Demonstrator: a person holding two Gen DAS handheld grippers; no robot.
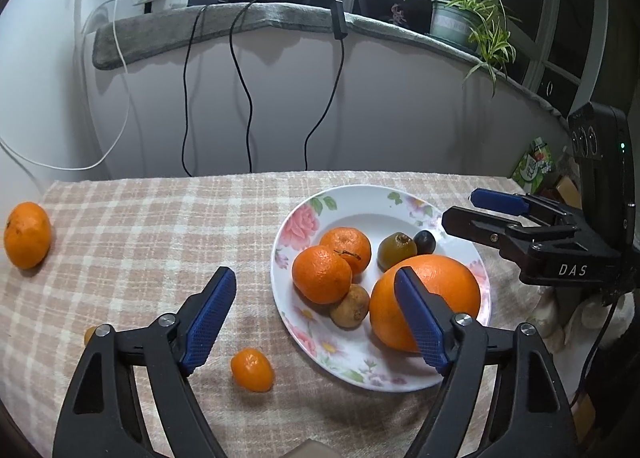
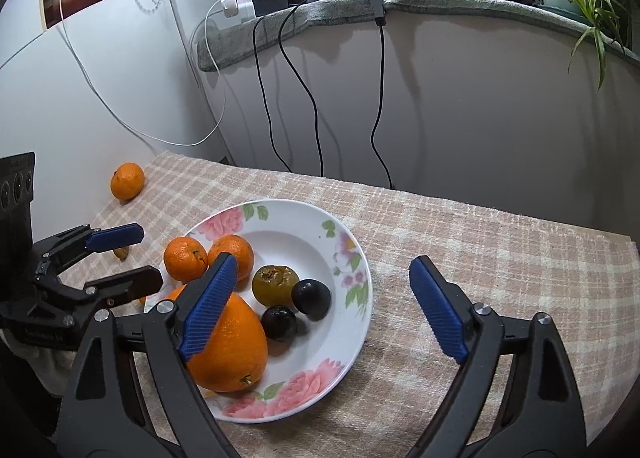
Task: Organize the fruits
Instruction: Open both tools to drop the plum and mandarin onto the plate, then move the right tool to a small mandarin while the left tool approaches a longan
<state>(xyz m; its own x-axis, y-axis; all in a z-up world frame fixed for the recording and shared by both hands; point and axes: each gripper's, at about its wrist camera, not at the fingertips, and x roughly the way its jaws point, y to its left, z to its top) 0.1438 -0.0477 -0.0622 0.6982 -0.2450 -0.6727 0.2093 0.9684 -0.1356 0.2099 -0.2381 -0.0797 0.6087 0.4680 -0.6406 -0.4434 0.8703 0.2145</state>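
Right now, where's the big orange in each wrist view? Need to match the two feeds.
Left wrist: big orange sits lower right on the floral plate, partly behind the left gripper's right finger.
Right wrist: big orange sits lower left, at the plate's near edge, partly behind the right gripper's left finger.
Shared landmark: the lone mandarin off the plate, far left on the cloth.

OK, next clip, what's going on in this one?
A person with a handheld gripper in each hand is gathering fruit onto a floral plate. The plate holds a large orange, two mandarins, two dark plums and a few small fruits. Both the left gripper and the right gripper are open and empty. A mandarin and a kumquat lie out on the checked tablecloth.
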